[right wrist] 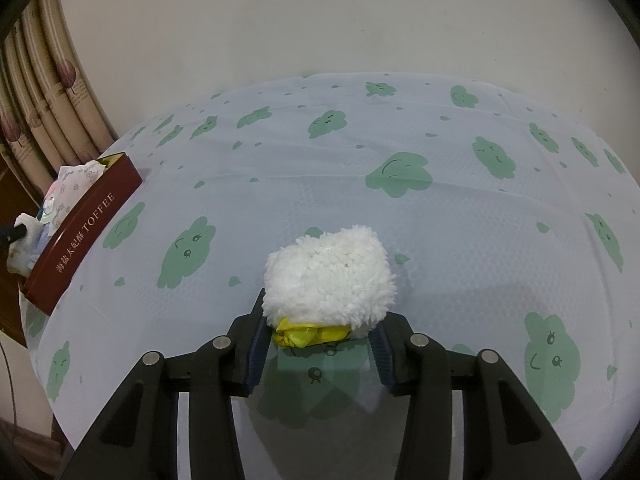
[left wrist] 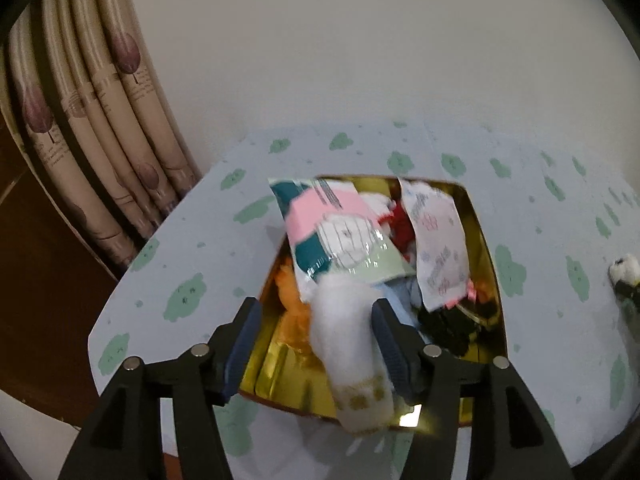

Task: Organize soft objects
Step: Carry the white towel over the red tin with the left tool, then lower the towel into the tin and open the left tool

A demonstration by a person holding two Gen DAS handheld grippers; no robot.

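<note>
In the left wrist view a tin box (left wrist: 486, 240) with a gold inside holds several soft things: a pink and teal packet (left wrist: 336, 228), a white printed packet (left wrist: 440, 248), an orange plush (left wrist: 292, 304), something red and something black. A white fluffy sock (left wrist: 348, 340) with a gold-patterned cuff hangs over the near rim. My left gripper (left wrist: 316, 312) stands open around it; the sock leans on the right pad, the left pad is clear. In the right wrist view my right gripper (right wrist: 322, 312) is shut on a white fluffy toy (right wrist: 328, 272) with a yellow part, resting on the cloth.
The table wears a pale blue cloth (right wrist: 400, 208) with green cloud figures. The dark red outside of the tin (right wrist: 80, 236), marked TOFFEE, stands at the table's left edge. Beige curtains (left wrist: 100, 120) hang behind that corner. A white and black thing (left wrist: 626, 276) shows at the right.
</note>
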